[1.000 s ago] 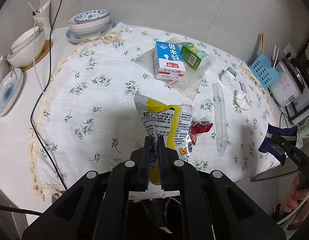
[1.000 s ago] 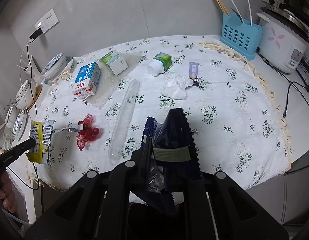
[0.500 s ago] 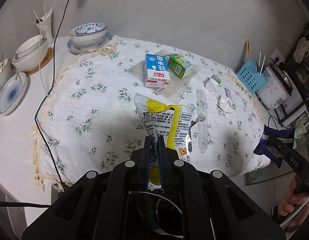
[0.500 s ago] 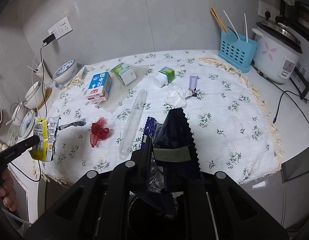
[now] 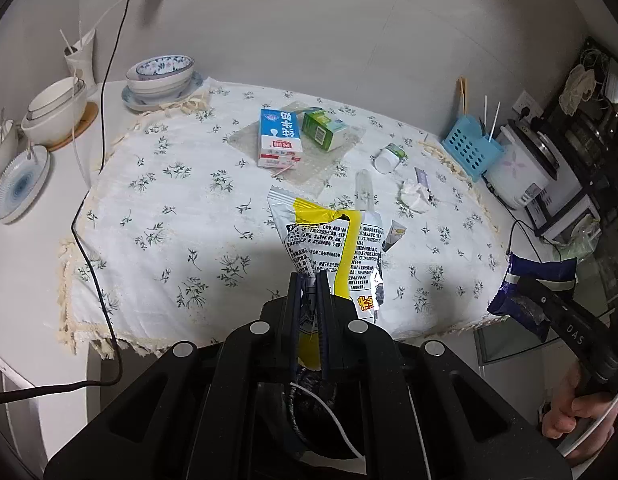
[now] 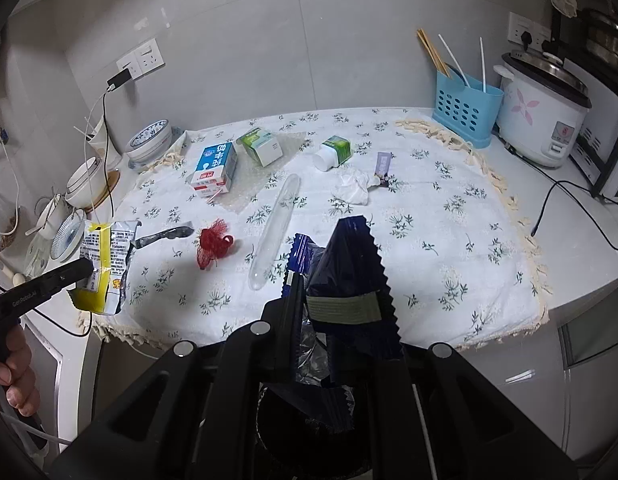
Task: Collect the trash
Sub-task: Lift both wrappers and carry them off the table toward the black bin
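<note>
My left gripper (image 5: 309, 280) is shut on a yellow and silver snack wrapper (image 5: 333, 240), held in the air off the table's near edge; it also shows in the right wrist view (image 6: 103, 264). My right gripper (image 6: 333, 284) is shut on a dark blue wrapper (image 6: 349, 264), also seen in the left wrist view (image 5: 529, 284). On the floral tablecloth (image 6: 449, 232) lie a blue milk carton (image 6: 215, 166), a green carton (image 6: 261, 146), a red net (image 6: 213, 246), a clear plastic tube (image 6: 275, 232), a white bottle (image 6: 333, 152), a crumpled tissue (image 6: 353, 188) and a purple sachet (image 6: 383, 166).
Stacked bowls (image 5: 161, 76) and plates (image 5: 19, 184) stand at the left. A blue utensil basket (image 6: 465, 104) and a rice cooker (image 6: 543, 116) stand at the right. Cables run over the left (image 5: 93, 216) and right (image 6: 569, 200) counter edges.
Both grippers have pulled back and up from the table with their wrappers still held. The table looks smaller and farther away in both views.
</note>
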The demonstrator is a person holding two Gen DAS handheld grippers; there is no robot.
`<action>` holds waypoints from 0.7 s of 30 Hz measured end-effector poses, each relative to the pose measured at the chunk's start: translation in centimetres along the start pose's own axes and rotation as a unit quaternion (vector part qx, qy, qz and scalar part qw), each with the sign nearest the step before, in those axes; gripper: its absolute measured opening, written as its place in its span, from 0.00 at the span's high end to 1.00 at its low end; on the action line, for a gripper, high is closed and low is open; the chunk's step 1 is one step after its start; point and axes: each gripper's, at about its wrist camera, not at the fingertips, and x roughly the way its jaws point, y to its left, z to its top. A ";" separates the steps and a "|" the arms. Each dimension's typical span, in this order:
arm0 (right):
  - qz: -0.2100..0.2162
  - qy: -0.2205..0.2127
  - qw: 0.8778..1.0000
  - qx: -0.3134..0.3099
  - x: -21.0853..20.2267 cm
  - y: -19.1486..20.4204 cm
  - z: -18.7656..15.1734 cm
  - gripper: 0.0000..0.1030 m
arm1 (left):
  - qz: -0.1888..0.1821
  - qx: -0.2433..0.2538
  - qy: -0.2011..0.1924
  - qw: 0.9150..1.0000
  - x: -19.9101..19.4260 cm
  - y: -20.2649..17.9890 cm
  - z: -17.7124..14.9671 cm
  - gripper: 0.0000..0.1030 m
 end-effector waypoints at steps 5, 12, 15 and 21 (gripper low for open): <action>0.003 0.003 1.000 0.001 -0.8 -0.2 -1.4 0.91 | -0.001 0.015 0.004 1.000 -0.3 -1.4 -1.5 0.94; 0.005 0.015 1.000 0.001 -1.3 -0.4 -3.6 0.91 | -0.007 0.031 0.019 0.999 0.0 -3.2 -3.7 0.94; 0.005 0.022 1.000 0.000 -1.4 -0.5 -4.4 0.91 | -0.009 0.037 0.024 0.999 0.3 -3.8 -4.6 0.94; 0.003 0.038 0.999 0.000 -1.3 -0.9 -6.4 0.91 | -0.013 0.044 0.038 0.998 1.0 -4.7 -6.4 0.94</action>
